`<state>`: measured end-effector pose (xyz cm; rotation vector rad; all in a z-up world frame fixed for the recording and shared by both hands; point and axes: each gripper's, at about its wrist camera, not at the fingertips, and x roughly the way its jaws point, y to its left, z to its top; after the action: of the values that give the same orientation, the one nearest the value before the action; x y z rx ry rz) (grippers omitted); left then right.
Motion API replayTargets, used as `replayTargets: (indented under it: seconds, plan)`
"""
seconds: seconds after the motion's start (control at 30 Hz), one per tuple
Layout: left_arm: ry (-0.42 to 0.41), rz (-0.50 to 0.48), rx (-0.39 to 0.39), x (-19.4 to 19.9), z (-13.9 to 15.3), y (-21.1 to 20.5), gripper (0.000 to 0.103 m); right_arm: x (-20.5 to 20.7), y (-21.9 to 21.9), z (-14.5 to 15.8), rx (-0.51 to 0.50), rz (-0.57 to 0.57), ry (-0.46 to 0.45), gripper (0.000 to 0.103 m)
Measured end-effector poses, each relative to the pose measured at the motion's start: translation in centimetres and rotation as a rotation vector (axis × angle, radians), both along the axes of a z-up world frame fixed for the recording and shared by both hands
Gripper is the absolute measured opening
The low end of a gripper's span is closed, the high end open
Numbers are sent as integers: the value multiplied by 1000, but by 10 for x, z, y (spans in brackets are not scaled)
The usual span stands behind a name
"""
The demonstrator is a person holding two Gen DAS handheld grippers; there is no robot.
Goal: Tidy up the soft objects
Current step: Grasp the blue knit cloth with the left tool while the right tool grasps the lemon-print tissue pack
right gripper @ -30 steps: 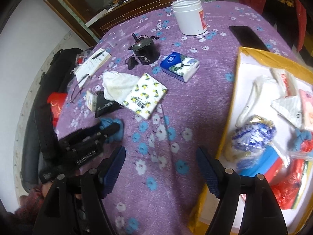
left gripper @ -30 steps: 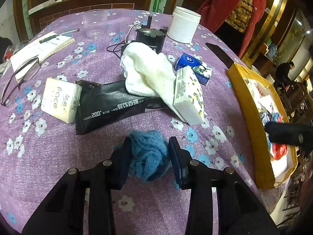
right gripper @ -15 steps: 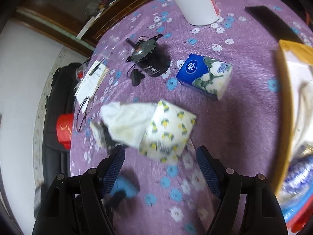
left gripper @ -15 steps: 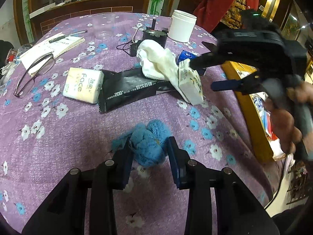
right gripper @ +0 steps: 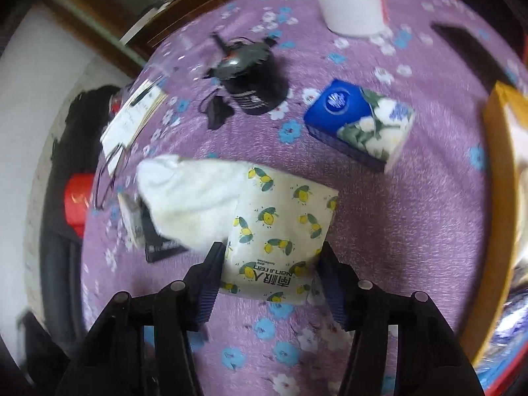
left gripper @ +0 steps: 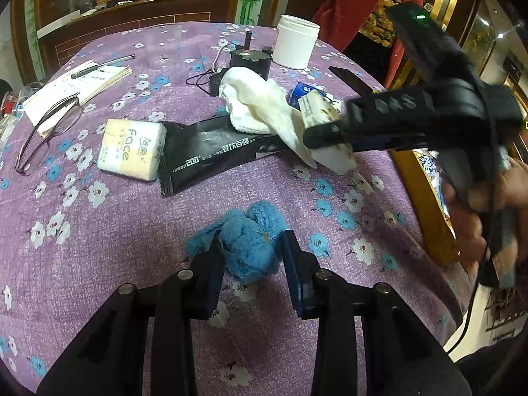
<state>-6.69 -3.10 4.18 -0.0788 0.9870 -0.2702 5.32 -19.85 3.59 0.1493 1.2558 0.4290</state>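
My left gripper (left gripper: 252,257) pinches the blue knitted bundle (left gripper: 250,241) between its pads, just above the purple cloth. My right gripper (right gripper: 269,264) is closing around the lemon-print tissue pack (right gripper: 280,227), which sits between its fingers.

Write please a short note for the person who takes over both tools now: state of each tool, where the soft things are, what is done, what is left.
Left tool: shut on the blue knitted cloth, low over the purple tablecloth.
Right tool: jaws closing around the lemon-print tissue pack; the pack is between them, grip not confirmed.
White towel overlaps that pack's left edge.
Yellow tray at the right already holds several items.
Left on the table: blue tissue pack, "Face" tissue pack, black wipes pack.
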Motion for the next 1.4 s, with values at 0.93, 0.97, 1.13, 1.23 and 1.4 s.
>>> replayTargets:
  seconds: [0.93,0.97,1.13,1.23,1.4]
  plan:
    - [5,33,-33,-10,5,32,22,-97,44,26,-162,237,-158,57]
    - [12,33,-38,-8,4,33,22,-97,43,27,-160,232,-158,57]
    - [28,43,-42,-5,1,33,35,-98,34,27,-152,192,-152,57]
    - [29,39,-45,-3,-1,32,47,-100,29,29,-147,171,-150,57]
    - [58,10,-31,5,-9,24,48,-102,22,27,-134,138,-136,57]
